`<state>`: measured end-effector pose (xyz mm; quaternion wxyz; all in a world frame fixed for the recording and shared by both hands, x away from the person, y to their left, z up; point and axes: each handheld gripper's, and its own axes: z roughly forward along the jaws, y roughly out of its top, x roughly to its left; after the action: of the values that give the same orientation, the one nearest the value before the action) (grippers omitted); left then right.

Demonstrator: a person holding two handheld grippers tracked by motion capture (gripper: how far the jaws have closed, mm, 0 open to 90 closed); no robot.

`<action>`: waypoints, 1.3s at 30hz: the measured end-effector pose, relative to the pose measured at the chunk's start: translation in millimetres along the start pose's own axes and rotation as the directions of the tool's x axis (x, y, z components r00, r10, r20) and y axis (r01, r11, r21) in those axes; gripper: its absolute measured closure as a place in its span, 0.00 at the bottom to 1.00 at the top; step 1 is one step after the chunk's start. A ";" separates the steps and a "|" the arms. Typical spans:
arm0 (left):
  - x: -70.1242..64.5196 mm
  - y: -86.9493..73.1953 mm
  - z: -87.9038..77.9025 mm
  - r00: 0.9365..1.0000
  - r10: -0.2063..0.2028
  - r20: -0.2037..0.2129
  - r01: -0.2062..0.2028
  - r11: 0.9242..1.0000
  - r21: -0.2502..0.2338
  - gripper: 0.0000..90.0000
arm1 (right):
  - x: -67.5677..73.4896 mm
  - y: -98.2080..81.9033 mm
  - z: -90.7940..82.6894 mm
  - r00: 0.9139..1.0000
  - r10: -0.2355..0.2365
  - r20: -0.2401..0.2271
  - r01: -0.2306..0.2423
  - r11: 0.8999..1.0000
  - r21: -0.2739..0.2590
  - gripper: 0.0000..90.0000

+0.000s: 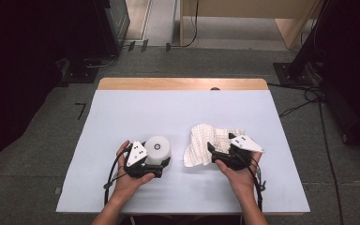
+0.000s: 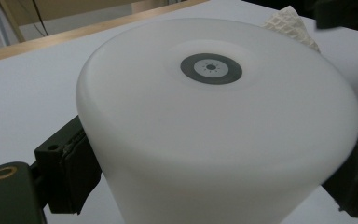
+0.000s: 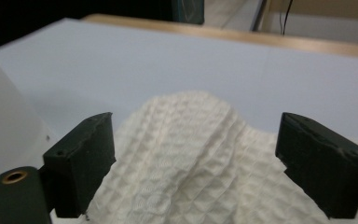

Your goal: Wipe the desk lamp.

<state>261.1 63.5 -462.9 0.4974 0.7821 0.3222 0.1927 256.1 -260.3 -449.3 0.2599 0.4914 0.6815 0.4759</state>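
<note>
The left tongs [image 1: 161,164] clamp the white frosted plastic dome lamp [image 1: 158,149], while beside it the right tongs [image 1: 212,151] gape, unclamped, around the crumpled white waffle-weave cloth [image 1: 201,143], so wiping seems pending.

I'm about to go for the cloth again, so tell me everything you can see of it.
The cloth is white with a waffle weave, crumpled into a loose heap with a raised fold in the middle. It lies on the white table cover, right of the white lamp. The right tool straddles its near edge, jaws open and clear of it.
</note>
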 end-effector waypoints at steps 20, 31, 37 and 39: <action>-9.0 -4.3 -11.7 0.999 -0.001 -0.042 0.001 1.000 -0.002 0.08 | -2.9 -25.2 40.1 0.996 0.012 0.090 -0.029 0.980 0.195 0.90; -7.6 6.0 -14.7 1.000 -0.025 0.020 0.026 0.996 -0.085 0.09 | 56.6 -3.2 10.0 0.965 -0.103 -0.241 0.103 0.995 -0.010 0.90; -5.5 6.5 -11.2 0.996 -0.053 0.066 0.059 0.994 -0.093 0.09 | 80.8 0.6 5.5 0.895 -0.097 -0.434 0.093 0.995 -0.032 0.91; -6.6 6.4 -9.5 0.997 -0.043 0.065 0.048 0.995 -0.082 0.09 | 82.9 4.5 0.7 0.884 -0.097 -0.457 0.083 0.995 -0.051 0.91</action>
<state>252.5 63.2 -453.0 0.5439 0.7588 0.3156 0.1697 226.9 -183.7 -436.1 0.1206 0.3290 0.7386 0.5759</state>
